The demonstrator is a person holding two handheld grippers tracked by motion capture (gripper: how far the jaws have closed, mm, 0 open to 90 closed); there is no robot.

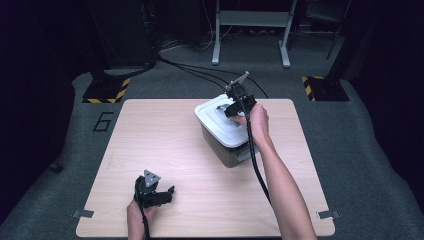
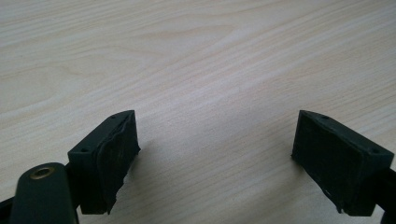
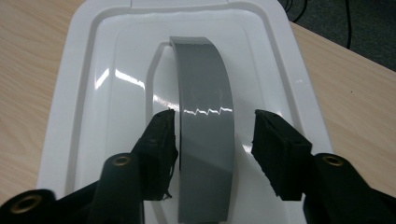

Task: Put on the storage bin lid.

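A grey storage box with a white lid [image 1: 222, 125] stands at the table's back right. The lid [image 3: 84, 93] carries an arched grey handle [image 3: 205, 116] along its middle. My right gripper [image 1: 234, 107] hovers over the lid, open, and its jaws straddle the handle [image 3: 212, 140]: the left jaw lies close against the handle's side, the right jaw stands a little apart. My left gripper [image 1: 161, 195] rests low over the bare wood near the table's front left, open, with nothing between its jaws [image 2: 215, 158].
The light wooden table [image 1: 150, 145] stands on grey carpet. Black cables [image 1: 200, 72] run across the floor behind it. Hazard-striped stand bases [image 1: 106, 91] sit at the back corners, and a metal frame [image 1: 252, 30] stands farther back.
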